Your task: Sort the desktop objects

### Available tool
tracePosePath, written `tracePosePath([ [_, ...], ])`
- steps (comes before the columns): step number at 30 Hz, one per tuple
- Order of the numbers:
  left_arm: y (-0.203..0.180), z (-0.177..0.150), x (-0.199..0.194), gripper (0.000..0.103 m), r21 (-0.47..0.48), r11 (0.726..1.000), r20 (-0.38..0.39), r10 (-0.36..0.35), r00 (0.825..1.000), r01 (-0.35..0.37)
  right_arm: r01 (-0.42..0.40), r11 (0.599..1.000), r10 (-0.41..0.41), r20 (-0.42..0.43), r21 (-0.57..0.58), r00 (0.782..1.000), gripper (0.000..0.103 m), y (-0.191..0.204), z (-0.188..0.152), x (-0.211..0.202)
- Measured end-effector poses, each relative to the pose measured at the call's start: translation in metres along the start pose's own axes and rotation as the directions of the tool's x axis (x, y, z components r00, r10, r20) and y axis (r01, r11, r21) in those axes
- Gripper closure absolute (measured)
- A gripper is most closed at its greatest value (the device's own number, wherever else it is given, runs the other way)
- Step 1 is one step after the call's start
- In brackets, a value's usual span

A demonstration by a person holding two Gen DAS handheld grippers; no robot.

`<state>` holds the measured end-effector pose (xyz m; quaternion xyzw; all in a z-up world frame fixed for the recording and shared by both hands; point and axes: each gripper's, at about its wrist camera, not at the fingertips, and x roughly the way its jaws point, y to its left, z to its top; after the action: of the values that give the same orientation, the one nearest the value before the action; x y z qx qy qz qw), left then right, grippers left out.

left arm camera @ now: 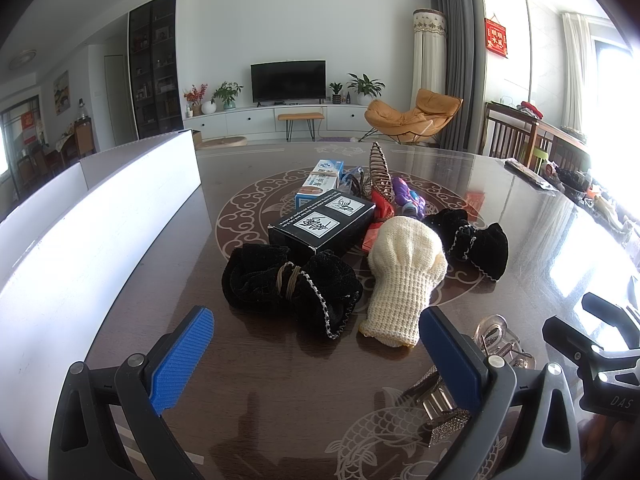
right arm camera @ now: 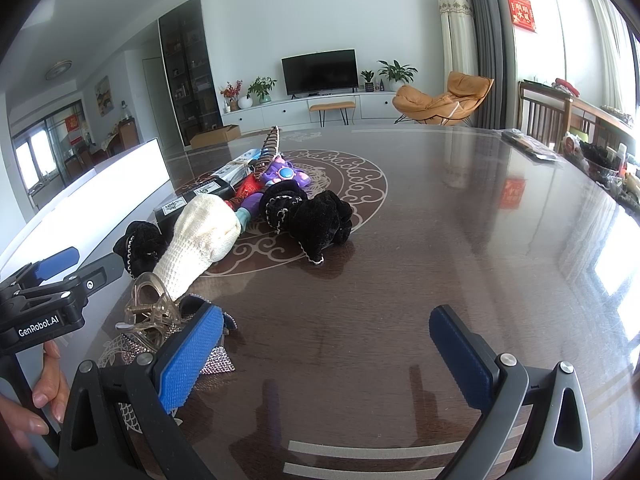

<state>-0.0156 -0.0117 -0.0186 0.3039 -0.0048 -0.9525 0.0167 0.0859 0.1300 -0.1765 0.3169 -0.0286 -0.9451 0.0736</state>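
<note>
Two sets of tongs are hovering low over the dark, glossy bench (right arm camera: 460,208), and both are spread wide with nothing between their blue pads. The left tongs (left arm camera: 316,354) are pointing at the pile in the middle of the bench; the right tongs (right arm camera: 326,354) are sitting over bare wood to the right of it, with a hand (right arm camera: 38,396) gripping the other tool's handle at the lower left of the right wrist view.

The pile is lying on the pale swirl pattern. Nearest the left tongs, a black velvet scrunchie (left arm camera: 288,282) tied with a band is resting just beside a cream knitted glove (left arm camera: 402,276) — the two look to be touching. Behind them a black box (left arm camera: 322,226) is lying flat, with a blue-and-white carton (left arm camera: 320,184) beyond it. A second black scrunchie (left arm camera: 474,242) is sitting to the right of the glove, and a purple toy (left arm camera: 408,196) and a brown spiral hair clip (left arm camera: 380,172) are standing further back.

Close by the left tongs' right finger, a clear claw clip (left arm camera: 498,340) and a rhinestone clip (left arm camera: 438,410) are lying on the bench. A white panel (left arm camera: 100,236) is standing along the left edge.
</note>
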Motion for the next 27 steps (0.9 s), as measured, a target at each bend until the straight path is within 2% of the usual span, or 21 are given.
tracePosePath([
  [18, 0.000, 0.000, 0.000, 0.000, 0.000, 1.000, -0.004, 0.000, 1.000, 0.000, -0.001, 1.000, 0.001, -0.003, 0.001, 1.000, 0.000, 0.000, 0.000, 0.000],
  [20, 0.000, 0.001, 0.002, 0.000, 0.008, 1.000, -0.028, 0.003, 1.000, -0.003, -0.004, 1.000, 0.004, -0.011, 0.001, 1.000, 0.000, 0.001, 0.000, 0.001],
  [24, 0.001, -0.002, 0.006, 0.000, 0.048, 0.998, -0.142, -0.022, 0.990, 0.029, -0.019, 1.000, 0.019, -0.047, 0.007, 0.999, 0.000, 0.001, 0.000, 0.008],
  [27, 0.006, -0.010, 0.001, 0.000, 0.082, 0.996, -0.183, -0.005, 0.983, 0.021, -0.034, 0.999, 0.036, -0.072, 0.023, 0.997, 0.000, -0.002, 0.001, 0.012],
])
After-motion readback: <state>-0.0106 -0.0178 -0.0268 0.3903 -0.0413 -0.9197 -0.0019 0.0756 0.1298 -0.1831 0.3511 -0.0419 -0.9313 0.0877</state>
